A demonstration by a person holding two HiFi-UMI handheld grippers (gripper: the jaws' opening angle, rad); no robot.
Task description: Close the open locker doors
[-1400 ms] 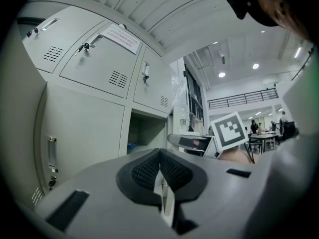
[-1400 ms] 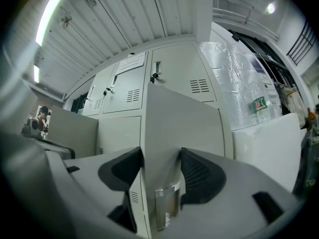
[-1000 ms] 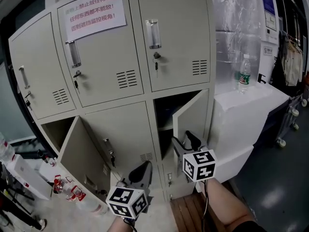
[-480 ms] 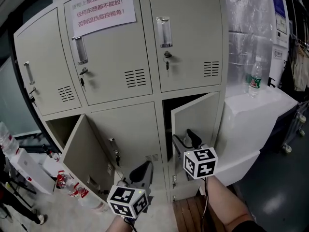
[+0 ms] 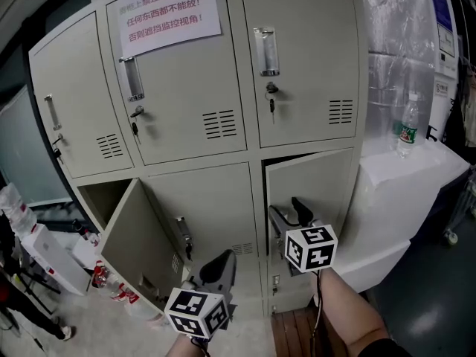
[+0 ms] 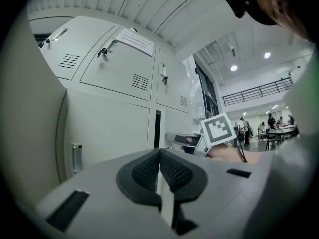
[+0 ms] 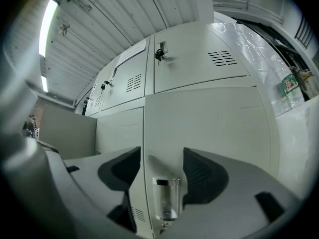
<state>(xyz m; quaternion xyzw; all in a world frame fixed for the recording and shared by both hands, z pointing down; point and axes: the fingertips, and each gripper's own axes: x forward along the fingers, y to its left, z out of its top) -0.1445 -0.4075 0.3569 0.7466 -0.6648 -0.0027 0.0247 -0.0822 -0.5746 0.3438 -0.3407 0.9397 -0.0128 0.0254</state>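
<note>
The grey locker bank (image 5: 193, 117) has two lower doors ajar. The lower right door (image 5: 312, 188) stands almost shut, with a thin dark gap along its top and left edge. My right gripper (image 5: 288, 210) is open against that door's free edge. In the right gripper view the door's edge and its clear handle (image 7: 166, 199) lie between the spread jaws of my right gripper (image 7: 159, 169). The lower left door (image 5: 137, 240) hangs wide open, swung out toward me. My left gripper (image 5: 217, 268) is shut and empty, low in front of the middle lower locker; its closed pads (image 6: 172, 172) show nothing between them.
A water bottle (image 5: 405, 129) stands on a white cabinet (image 5: 405, 173) right of the lockers. Plastic bottles (image 5: 111, 288) and a white box (image 5: 48, 255) lie on the floor at left. A paper notice (image 5: 171, 10) hangs on an upper door. Keys hang in the upper locks.
The lower right door has swung from partly open to nearly shut with my right gripper on it. The head view has shifted up and closer. The left gripper has hardly moved.
</note>
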